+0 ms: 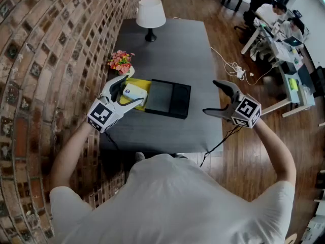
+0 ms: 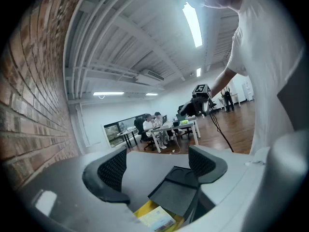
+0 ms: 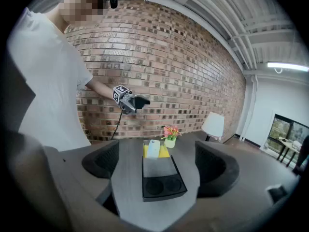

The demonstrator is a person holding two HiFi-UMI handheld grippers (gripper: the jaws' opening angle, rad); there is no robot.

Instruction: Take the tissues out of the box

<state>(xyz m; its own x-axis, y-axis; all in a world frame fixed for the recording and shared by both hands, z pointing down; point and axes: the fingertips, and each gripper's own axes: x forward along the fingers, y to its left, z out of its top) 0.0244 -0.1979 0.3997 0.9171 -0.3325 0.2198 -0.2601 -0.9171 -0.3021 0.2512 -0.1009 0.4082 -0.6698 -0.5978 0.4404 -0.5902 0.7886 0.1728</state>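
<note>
Nothing has been taken out yet, as far as these views show. The yellow box lies on the grey table against the wall-side edge of the black tray. A pale pack, most likely the tissues, sits in or on the box; whether it has been lifted at all I cannot tell. The left tongs hang above the box, on that same side of the tray. Their jaws stand wide with nothing between the pads, only the table, box and tray showing far below. The right tongs are held up on the tray's opposite side, near the table's edge and well apart from the box, also spread wide and empty. So the whole job is left: come down to the box, close on the tissues, and draw them clear.
</note>
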